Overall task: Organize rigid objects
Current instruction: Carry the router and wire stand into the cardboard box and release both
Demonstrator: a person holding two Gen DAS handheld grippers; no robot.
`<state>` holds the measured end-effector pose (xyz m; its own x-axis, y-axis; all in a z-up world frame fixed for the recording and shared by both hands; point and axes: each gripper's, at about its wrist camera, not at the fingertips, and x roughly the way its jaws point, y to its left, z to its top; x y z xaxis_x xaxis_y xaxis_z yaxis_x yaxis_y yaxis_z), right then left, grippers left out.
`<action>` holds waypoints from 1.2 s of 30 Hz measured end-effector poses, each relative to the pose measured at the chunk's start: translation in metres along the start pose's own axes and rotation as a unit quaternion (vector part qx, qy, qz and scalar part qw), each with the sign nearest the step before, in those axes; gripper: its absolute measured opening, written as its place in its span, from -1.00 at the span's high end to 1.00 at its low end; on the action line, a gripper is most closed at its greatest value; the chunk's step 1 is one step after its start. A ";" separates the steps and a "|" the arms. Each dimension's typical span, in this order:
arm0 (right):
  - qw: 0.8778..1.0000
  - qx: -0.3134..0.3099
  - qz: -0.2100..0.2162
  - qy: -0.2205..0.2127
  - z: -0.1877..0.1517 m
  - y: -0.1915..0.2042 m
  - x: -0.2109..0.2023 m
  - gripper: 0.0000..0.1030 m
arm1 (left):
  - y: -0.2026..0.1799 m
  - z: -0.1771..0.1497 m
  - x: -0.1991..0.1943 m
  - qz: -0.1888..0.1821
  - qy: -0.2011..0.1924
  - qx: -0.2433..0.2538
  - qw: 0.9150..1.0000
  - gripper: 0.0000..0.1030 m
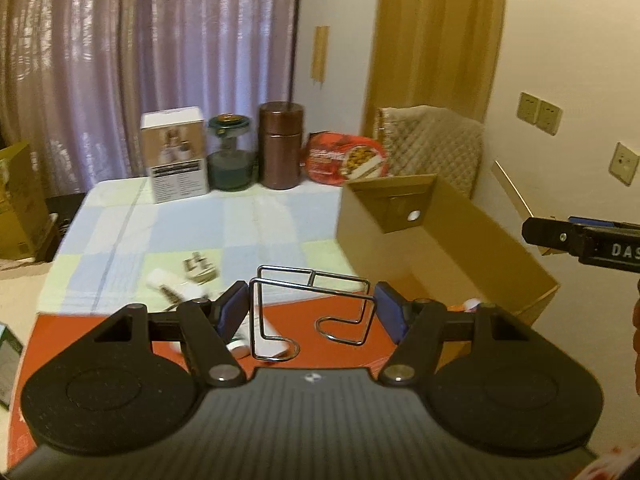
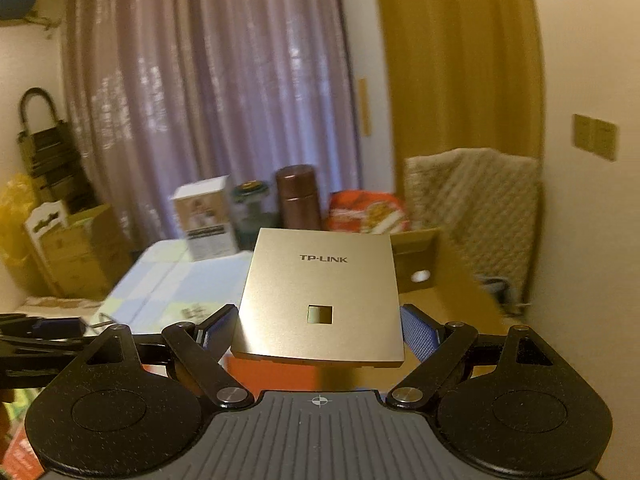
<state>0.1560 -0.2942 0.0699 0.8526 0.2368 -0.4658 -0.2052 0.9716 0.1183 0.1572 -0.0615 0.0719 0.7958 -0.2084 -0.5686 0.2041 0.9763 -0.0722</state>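
In the left wrist view my left gripper [image 1: 311,312] is shut on a bent silver wire rack [image 1: 312,308], held upright between the blue pads [image 1: 233,310] above a red mat [image 1: 320,320]. In the right wrist view my right gripper [image 2: 318,330] is shut on a flat champagne TP-LINK panel [image 2: 320,296] with a small square hole, held above the table. An open cardboard box [image 1: 432,240] stands to the right on the table; its far wall shows behind the panel [image 2: 416,264]. The right gripper's finger shows at the left view's right edge [image 1: 584,242].
A white tube [image 1: 172,286] and a small plug-like item [image 1: 198,268] lie on the checked tablecloth [image 1: 180,224]. At the table's back stand a white carton [image 1: 176,152], a glass jar [image 1: 231,156], a brown canister [image 1: 280,144] and a red snack bag [image 1: 346,156]. A quilted chair [image 1: 432,140] stands behind the box.
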 end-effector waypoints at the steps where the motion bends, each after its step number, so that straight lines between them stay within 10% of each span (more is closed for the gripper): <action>1: 1.000 0.000 -0.009 0.002 0.002 -0.008 0.001 -0.62 | -0.006 0.003 0.004 -0.005 0.001 0.002 1.000 -0.25; 16: 0.996 0.009 -0.052 0.068 -0.026 -0.093 0.037 -0.62 | -0.100 0.036 0.095 -0.094 0.036 0.043 0.994 -0.25; 36: 0.994 0.009 -0.055 0.092 -0.038 -0.118 0.072 -0.62 | -0.123 0.037 0.170 -0.121 0.084 0.058 0.987 -0.25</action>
<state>0.2235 -0.3913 -0.0110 0.7666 0.1278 -0.6293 -0.1053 0.9917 0.0732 0.2879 -0.2193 0.0144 0.6124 -0.4118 -0.6748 0.4474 0.8843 -0.1336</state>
